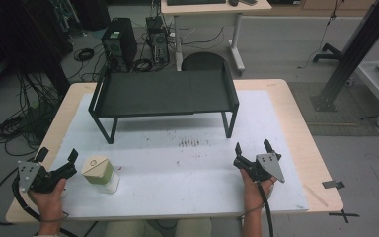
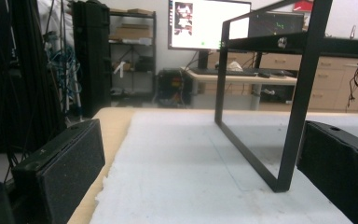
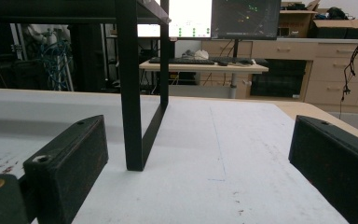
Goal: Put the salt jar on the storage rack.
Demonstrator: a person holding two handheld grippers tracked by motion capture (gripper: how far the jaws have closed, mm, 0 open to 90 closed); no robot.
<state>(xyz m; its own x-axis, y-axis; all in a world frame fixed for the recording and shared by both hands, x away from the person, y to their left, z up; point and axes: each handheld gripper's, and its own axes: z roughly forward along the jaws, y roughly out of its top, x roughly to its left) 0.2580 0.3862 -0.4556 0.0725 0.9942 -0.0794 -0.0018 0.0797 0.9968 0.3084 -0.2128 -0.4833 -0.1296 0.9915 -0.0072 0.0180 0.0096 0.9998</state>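
A pale green and white bottle-like container (image 1: 99, 174) stands on the white mat (image 1: 177, 163) near the front left. My left gripper (image 1: 57, 155) rests just left of it, open, nothing between its jaws. My right gripper (image 1: 253, 147) sits at the front right, also open and empty. A black raised shelf tray (image 1: 164, 93) stands on legs across the back of the mat. In the left gripper view its left leg frame (image 2: 289, 121) rises ahead between the open jaws; in the right gripper view its right leg (image 3: 131, 93) stands close ahead.
The mat covers a light wooden table (image 1: 316, 163). Dark specks (image 1: 188, 143) mark the mat's middle. Black tape (image 1: 333, 184) sits at the table's right front corner. Beyond the table are computer towers (image 1: 119, 44), cables on the floor, a desk and a black metal post (image 1: 355, 49).
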